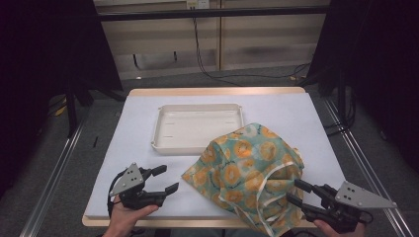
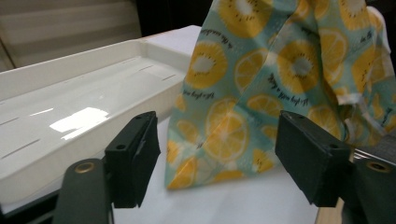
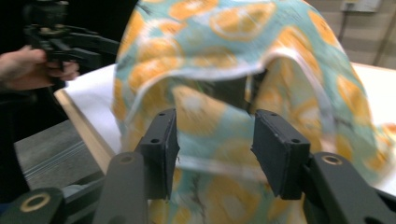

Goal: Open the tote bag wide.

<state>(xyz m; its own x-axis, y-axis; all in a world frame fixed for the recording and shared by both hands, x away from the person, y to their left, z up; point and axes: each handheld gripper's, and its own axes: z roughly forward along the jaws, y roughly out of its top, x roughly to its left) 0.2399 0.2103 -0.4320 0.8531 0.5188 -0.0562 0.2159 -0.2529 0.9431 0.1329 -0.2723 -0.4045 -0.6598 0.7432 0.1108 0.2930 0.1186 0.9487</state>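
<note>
A crumpled cloth bag point(image 1: 247, 173), teal with orange citrus slices and a pale trim, lies heaped on the near right part of the white worktop point(image 1: 138, 128), its far edge resting against the front rim of the shallow cream tray point(image 1: 163, 123). Its near folds spill over the worktop's front edge, which puts them right at the right tongs point(image 1: 296, 191). These stand wide, jaws apart and level with the fabric; in the right gripper view point(image 3: 215, 149) the cloth fills the gap between the jaws but is not pinched, so the bag seems about to be taken by its near side. The left tongs point(image 1: 167, 178) hover just off the bag's left corner, also wide and holding nothing, pointed at that corner point(image 2: 187, 177) as the left gripper view shows. Placed on both sides like this, they look set to lift or spread the bag together, probably toward the tray
</note>
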